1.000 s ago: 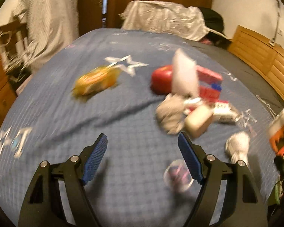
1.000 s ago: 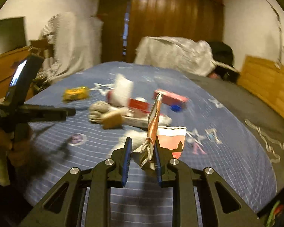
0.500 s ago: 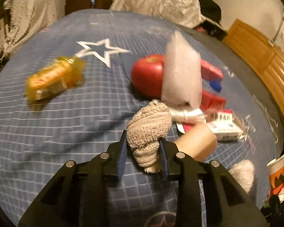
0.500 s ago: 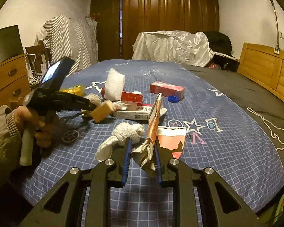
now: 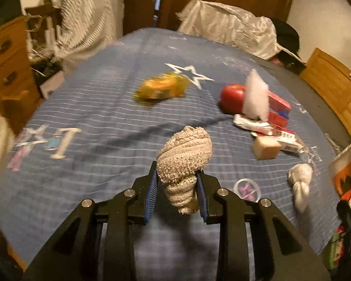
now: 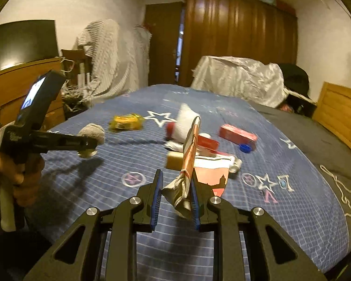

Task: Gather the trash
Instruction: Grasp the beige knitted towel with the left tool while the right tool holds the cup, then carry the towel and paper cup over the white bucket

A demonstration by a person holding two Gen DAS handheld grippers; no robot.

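My left gripper (image 5: 176,188) is shut on a rolled grey-beige sock (image 5: 184,159) and holds it above the blue bedspread (image 5: 100,117); the sock also shows in the right wrist view (image 6: 92,134). My right gripper (image 6: 176,195) is shut on the crumpled end of a red, white and orange bag (image 6: 190,154), held above the bed. Loose items lie on the bed: a yellow wrapper (image 5: 162,87), a red apple (image 5: 232,96), a white foam piece (image 5: 256,98), red boxes (image 5: 278,107), a tan block (image 5: 266,148), a white sock (image 5: 300,183).
A wooden dresser (image 5: 4,53) stands to the left of the bed. A wooden bed frame (image 5: 334,86) runs along the right. A silvery covered heap (image 5: 229,28) lies at the far end before a dark wardrobe (image 6: 241,42). A white cord (image 6: 339,187) lies on the dark sheet.
My left gripper went from open to shut on the rolled sock, then lifted it up and back from the pile. My right gripper kept hold of the bag and rose slightly.
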